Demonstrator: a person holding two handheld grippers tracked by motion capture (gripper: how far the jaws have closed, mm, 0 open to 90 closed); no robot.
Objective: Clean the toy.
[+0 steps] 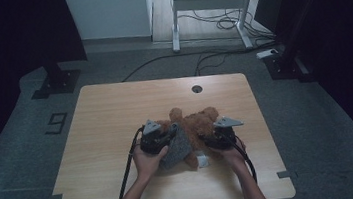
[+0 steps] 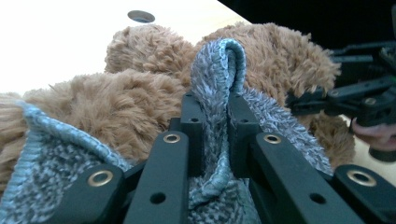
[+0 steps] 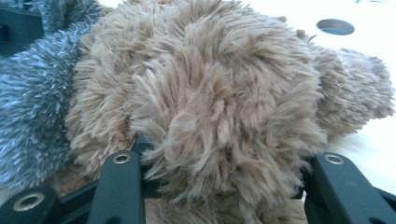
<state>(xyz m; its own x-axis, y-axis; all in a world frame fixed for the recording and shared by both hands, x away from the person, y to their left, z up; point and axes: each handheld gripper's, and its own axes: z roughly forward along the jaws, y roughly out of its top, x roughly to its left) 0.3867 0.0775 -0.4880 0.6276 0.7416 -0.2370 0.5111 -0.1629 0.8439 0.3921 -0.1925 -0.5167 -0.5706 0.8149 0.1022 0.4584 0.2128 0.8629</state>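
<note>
A brown plush teddy bear [image 1: 197, 122] lies in the middle of the wooden table [image 1: 115, 111], partly wrapped in a grey knitted garment [image 1: 177, 147]. My left gripper [image 1: 171, 133] is at the bear's left side. In the left gripper view its jaws [image 2: 215, 109] are shut on a raised fold of the grey garment [image 2: 219, 60], with the bear's fur [image 2: 140, 98] behind it. My right gripper [image 1: 209, 138] is at the bear's right side. In the right gripper view its jaws [image 3: 224, 163] clamp a thick lump of the bear's fur [image 3: 224, 102], which hides the pads.
A round cable hole [image 1: 197, 88] sits in the table behind the bear. A small white tag [image 1: 202, 161] lies at the bear's near side. Beyond the table stand a white desk frame [image 1: 214, 4] with floor cables and a black stand base [image 1: 57, 83].
</note>
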